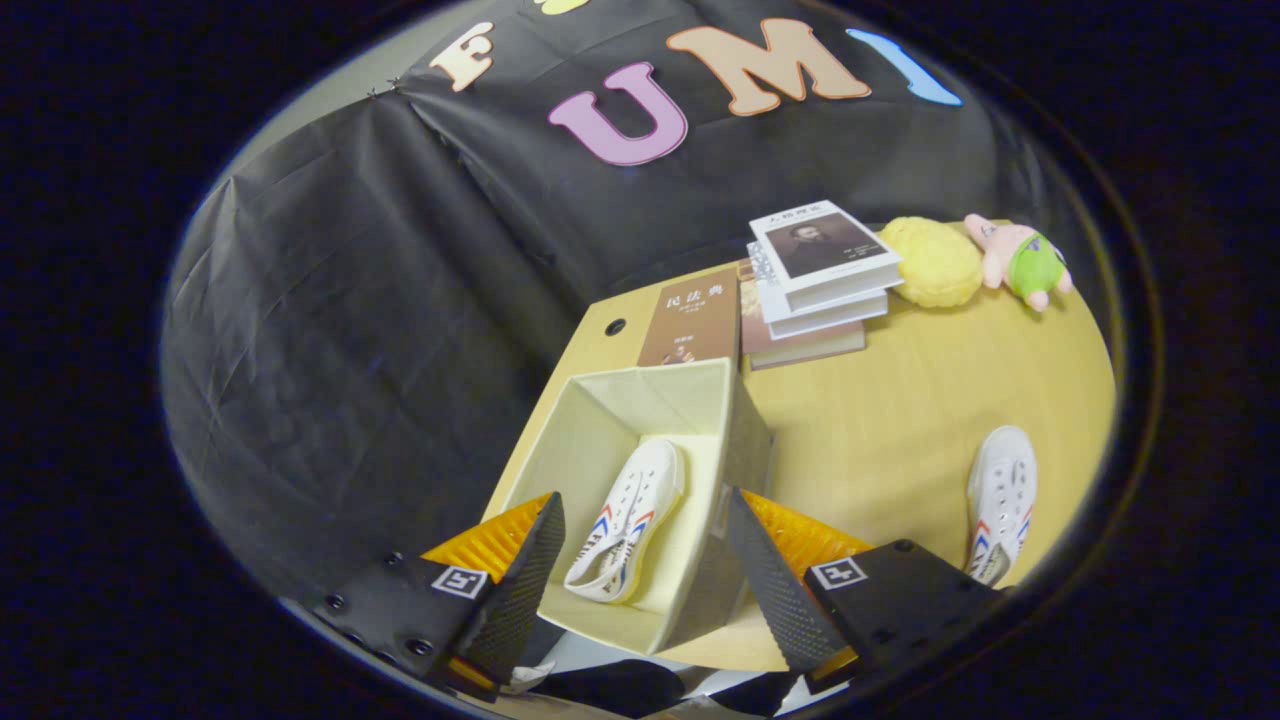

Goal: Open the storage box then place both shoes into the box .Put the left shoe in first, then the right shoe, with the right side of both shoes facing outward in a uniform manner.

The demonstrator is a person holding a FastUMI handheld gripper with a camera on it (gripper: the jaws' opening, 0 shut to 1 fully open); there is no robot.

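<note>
An open cream storage box (600, 420) stands on the wooden table just ahead of my fingers. Inside it lies a white shoe (628, 520) with red and blue stripes, resting on its side, toe pointing away. A second white shoe (1000, 500) of the same kind lies on the table to the right of the box, well apart from it. My gripper (645, 545) hangs above the box's near part, open, its two black fingers spread wide on either side of the boxed shoe and not touching it.
Beyond the box sits a brown book (692, 318) and a stack of books (815, 280). A yellow plush (935, 262) and a pink-and-green plush toy (1020, 258) lie at the table's far right. The table (880, 420) ends just left of the box.
</note>
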